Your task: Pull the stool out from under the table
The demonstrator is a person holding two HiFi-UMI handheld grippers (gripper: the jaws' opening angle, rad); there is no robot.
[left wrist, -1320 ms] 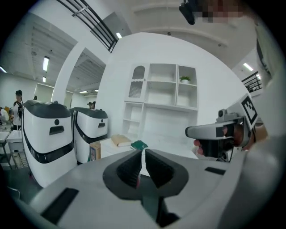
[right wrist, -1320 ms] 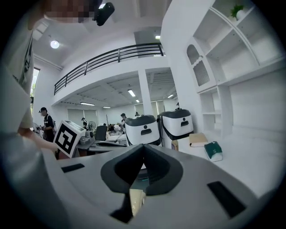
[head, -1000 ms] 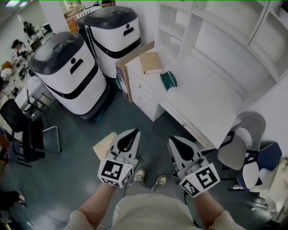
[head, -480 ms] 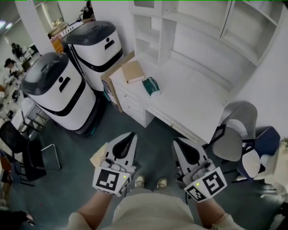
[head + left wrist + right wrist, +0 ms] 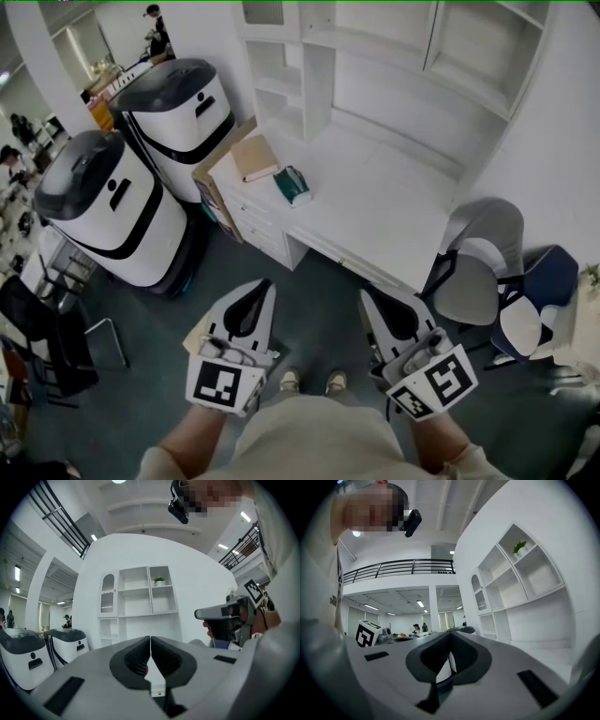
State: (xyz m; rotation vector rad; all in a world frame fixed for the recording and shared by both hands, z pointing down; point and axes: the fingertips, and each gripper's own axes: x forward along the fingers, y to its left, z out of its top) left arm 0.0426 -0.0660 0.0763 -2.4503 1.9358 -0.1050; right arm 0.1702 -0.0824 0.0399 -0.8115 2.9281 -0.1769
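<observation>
As the left gripper [image 5: 264, 287] and the right gripper [image 5: 368, 296] are both pressed together and empty, well apart from the grey stool [image 5: 467, 292] at the right end of the white desk [image 5: 394, 211], it seems best to step closer and open one before grasping.

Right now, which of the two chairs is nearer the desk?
The grey chair, beside the desk's end; the blue chair stands beyond it.

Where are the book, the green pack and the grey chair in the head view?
book [image 5: 254, 157], head view, middle of its tan cover
green pack [image 5: 293, 186], head view, middle of its top side
grey chair [image 5: 467, 298], head view, on its seat
</observation>
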